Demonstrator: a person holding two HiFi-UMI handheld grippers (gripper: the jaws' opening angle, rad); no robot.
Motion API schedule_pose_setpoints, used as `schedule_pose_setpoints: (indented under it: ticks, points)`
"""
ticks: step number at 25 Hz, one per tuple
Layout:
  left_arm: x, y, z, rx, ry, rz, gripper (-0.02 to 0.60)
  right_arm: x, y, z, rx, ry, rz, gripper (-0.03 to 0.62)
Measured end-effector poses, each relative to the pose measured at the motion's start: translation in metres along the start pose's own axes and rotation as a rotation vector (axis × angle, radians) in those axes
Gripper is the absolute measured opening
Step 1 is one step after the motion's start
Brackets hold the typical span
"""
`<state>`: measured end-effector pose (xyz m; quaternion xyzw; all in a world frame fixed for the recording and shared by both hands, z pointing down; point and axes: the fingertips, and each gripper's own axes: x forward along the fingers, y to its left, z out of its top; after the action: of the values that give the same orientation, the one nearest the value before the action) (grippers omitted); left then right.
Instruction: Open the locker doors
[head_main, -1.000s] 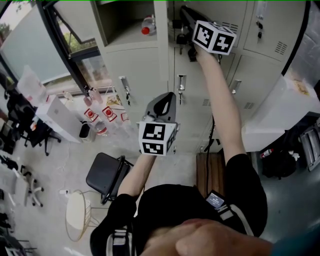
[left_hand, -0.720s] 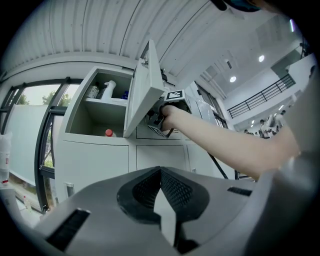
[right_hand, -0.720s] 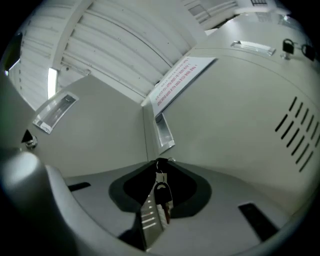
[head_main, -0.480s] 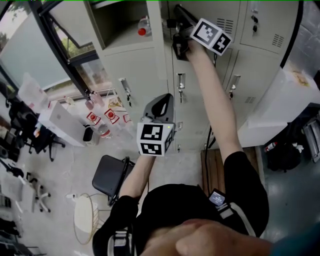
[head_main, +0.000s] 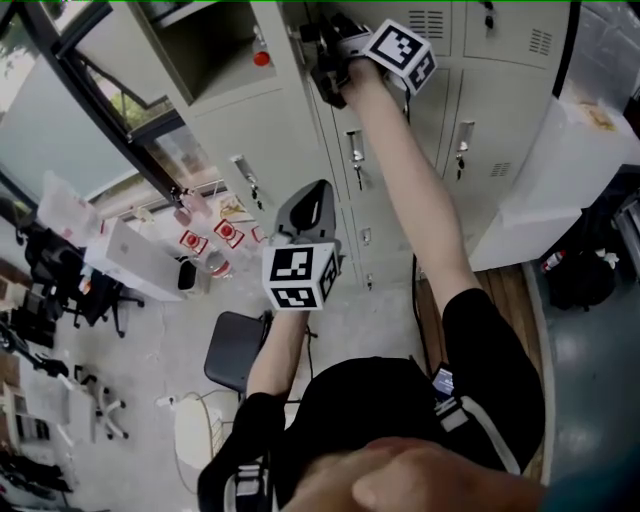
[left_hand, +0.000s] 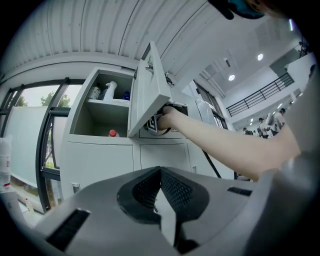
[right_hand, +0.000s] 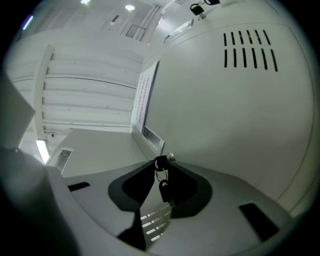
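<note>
The door (right_hand: 225, 125), judged light and stiff, is taken by its key (right_hand: 161, 163), on which the right tool (right_hand: 159, 168) is clamped; the left tool (left_hand: 161, 175) is closed, empty.

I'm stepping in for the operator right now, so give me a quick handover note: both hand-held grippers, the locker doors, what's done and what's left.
The right hand-held gripper is raised, jaws shut on the key in an upper locker door.
The left hand-held gripper has its jaws shut, empty, held low before the lockers.
Done: that door stands swung out; the compartment beside it is open, with a red-capped bottle inside.
Left: the lower doors and the upper doors further right are closed.
</note>
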<state>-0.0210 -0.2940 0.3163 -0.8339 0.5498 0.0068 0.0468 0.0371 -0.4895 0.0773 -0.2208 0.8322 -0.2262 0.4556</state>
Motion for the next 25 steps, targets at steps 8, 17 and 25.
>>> schedule_pose_setpoints:
  ticks: [8,17,25]
  points:
    - [-0.004,0.002,-0.001,0.005,0.002,0.006,0.009,-0.001,0.0,-0.001,0.099,-0.043,0.013,0.095]
    - [-0.004,0.001,0.0,0.007,0.0,0.011,0.009,-0.004,0.002,0.001,0.088,-0.037,0.046,0.129]
    - [0.005,-0.013,0.004,0.003,-0.016,-0.02,0.009,-0.013,0.009,0.01,-0.118,0.035,0.062,0.202]
